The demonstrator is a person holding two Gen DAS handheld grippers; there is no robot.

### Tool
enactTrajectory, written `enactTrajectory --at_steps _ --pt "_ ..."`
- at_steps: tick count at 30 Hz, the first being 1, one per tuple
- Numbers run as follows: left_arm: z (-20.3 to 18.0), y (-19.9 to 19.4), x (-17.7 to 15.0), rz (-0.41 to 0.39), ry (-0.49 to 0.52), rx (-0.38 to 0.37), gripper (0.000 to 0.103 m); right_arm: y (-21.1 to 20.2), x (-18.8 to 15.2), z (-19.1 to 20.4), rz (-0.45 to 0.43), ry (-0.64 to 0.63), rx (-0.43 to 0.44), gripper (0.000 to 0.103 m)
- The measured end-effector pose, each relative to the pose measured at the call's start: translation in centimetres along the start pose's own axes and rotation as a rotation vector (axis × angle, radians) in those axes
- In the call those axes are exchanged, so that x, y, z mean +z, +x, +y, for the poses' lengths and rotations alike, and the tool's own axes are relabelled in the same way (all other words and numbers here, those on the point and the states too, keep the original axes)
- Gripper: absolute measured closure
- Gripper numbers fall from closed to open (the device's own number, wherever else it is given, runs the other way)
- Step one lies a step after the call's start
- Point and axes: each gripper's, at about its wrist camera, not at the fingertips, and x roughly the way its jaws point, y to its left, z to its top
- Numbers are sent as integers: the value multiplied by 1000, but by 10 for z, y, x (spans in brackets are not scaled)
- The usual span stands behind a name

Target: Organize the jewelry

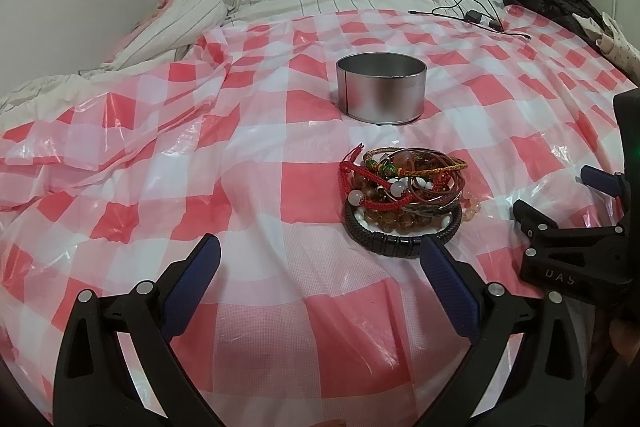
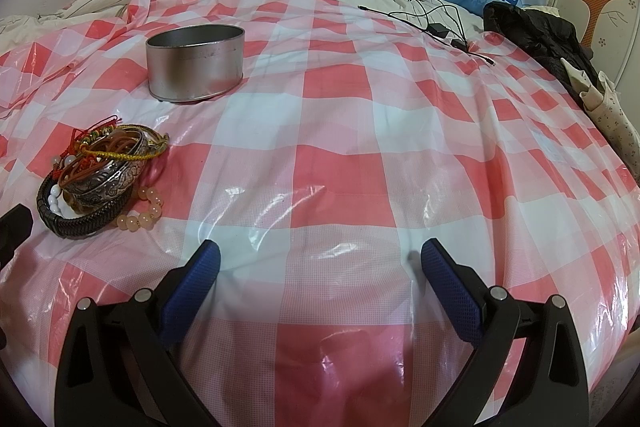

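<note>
Taking the round metal tin point(image 1: 381, 87) as the landmark, the crumpled red-and-white checked plastic sheet point(image 1: 160, 147) spreads to its left, with nothing of the task on it there. The left gripper point(image 1: 320, 255) sits on the near side of the tin, its blue-padded jaws spread wide and holding nothing. The heap of bracelets point(image 1: 402, 197) lies between that gripper and the tin, near the tin but not touching it, and just ahead and to the right of the gap between the left gripper's fingers. A black braided band point(image 1: 400, 237) rings the near edge of the heap, lying flat, its long side running across the left gripper's line of approach. Farther right of the tin, the right gripper point(image 2: 320, 259) is likewise released and empty; from its camera the heap point(image 2: 100, 175) lies well off to the left. The left gripper is judged the nearer, so the first pick likely falls to it, with the tin, apparently empty, straight beyond as the drop place.
</note>
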Motion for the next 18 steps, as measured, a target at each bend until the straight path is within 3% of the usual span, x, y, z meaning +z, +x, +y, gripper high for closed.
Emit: enactTrajectory --at_steps 10,18 --pt "2 -3 -1 -7 19 27 7 1 0 -3 5 16 25 7" --pt "8 10 -5 69 -17 -90 7 1 -2 -7 4 25 42 7"
